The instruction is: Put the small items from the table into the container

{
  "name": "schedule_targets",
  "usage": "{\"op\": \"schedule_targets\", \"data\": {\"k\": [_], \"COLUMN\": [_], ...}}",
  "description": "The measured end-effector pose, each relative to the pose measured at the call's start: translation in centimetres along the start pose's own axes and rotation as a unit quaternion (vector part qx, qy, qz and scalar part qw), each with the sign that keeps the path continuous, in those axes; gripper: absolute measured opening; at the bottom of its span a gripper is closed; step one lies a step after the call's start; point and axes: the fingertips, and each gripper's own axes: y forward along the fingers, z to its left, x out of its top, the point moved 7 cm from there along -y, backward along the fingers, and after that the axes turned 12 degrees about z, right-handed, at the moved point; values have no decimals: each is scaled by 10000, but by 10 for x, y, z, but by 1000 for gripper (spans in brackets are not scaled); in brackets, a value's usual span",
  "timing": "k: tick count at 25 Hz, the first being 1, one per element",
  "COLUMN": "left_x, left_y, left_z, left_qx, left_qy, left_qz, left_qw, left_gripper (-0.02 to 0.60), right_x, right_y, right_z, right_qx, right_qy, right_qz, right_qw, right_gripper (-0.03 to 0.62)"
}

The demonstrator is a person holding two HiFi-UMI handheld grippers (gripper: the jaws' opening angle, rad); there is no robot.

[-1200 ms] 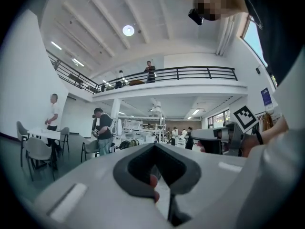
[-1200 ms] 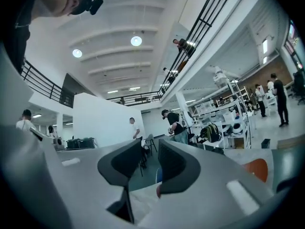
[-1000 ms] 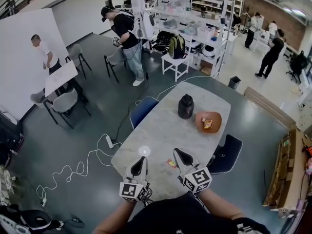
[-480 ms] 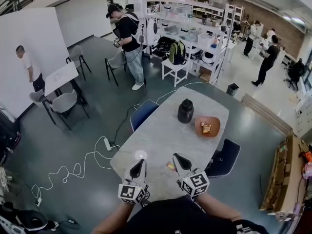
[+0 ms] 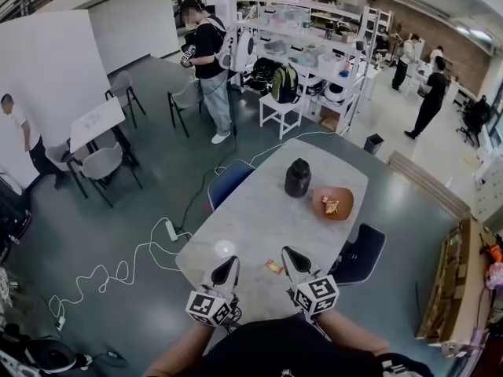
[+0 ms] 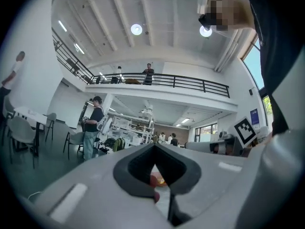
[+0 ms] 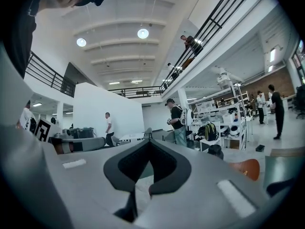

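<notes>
Two grippers, left (image 5: 233,260) and right (image 5: 287,250), hovered level over near end of grey marbled oval table (image 5: 259,210); both my tongs fully closed, holding nothing. Small red-yellow wrapped sweet (image 5: 273,266) lay on tabletop between them. Orange round bowl (image 5: 346,198), likely container, sat well apart, beside black lidded jar (image 5: 297,177). Best approach: open right jaws, straddle wrapper, pinch low. No legible writing, only square markers on cubes.
</notes>
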Motion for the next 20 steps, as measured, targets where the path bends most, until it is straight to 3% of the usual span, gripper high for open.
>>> {"op": "schedule_targets", "data": {"k": [14,20], "left_x": [-7,-20], "left_y": [-5,-10], "left_z": [-4,2], "left_qx": [393,588], "left_qy": [26,-164], "left_qz": [127,258], "left_qw": [9991,9978], "left_gripper": [3,3], "right_x": [-15,-58], "right_y": [7,47], "right_z": [-30,-61], "right_qx": [-273,-291], "right_qy": [141,100], "right_qz": [400,1315], "right_qw": [9987,9908], "right_gripper": [28,29]}}
